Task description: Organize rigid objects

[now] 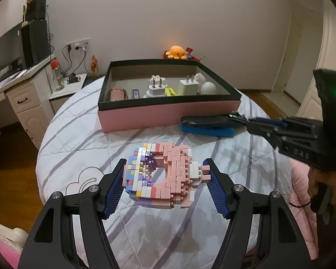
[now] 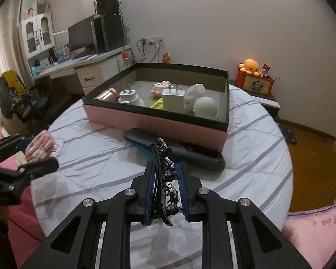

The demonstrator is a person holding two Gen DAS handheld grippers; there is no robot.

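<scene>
L claw (image 1: 163, 179): 1 brick model (image 1: 161, 174) | R claw (image 2: 165, 174): 1 hair clip (image 2: 165, 172) | box (image 2: 145, 121): 2 chargers (image 2: 173, 98), maybe

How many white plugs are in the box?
2. One plug stands left of the middle, beside the pink cup. The other plug is right of the middle, next to the white ball. More might hide behind the box's front wall.

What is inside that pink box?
Inside the pink box: a rose-gold cylinder, two white plug adapters, a small block figure, a yellow item, white round objects. The front wall hides their bases.
</scene>
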